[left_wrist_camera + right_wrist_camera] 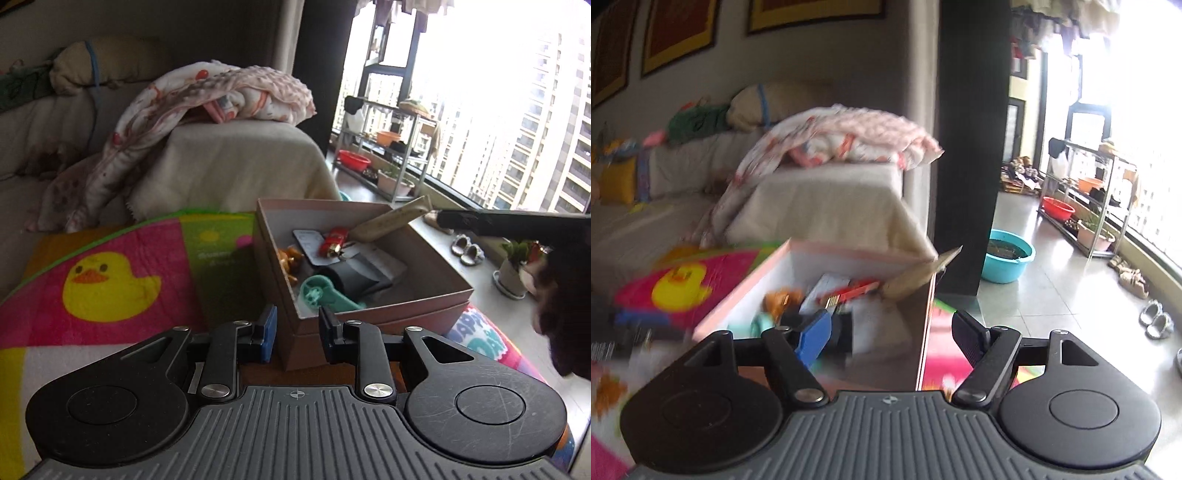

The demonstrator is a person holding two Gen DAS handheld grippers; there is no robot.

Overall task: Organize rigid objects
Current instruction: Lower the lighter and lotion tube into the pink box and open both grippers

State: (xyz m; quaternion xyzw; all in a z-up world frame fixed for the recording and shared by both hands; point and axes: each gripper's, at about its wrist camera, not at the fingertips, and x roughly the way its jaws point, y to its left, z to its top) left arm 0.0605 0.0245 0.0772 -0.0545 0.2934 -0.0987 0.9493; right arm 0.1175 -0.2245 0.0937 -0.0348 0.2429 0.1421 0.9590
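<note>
Pink cardboard box [388,308] of clutter sits on duck-print mat [110,280]; sofa beyond. Left tool [297,334] pressed together, empty; right tool [892,334] spread, straddling the box wall.

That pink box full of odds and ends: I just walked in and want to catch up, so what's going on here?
A person is sorting small items into the pink cardboard box on a duck-print mat. It already holds a red toy car, a teal plastic toy and a wooden-handled tool leaning over its rim. The left hand-held gripper is shut and empty at the box's near corner. The right hand-held gripper is open, straddling the box's side wall, holding nothing.
</note>
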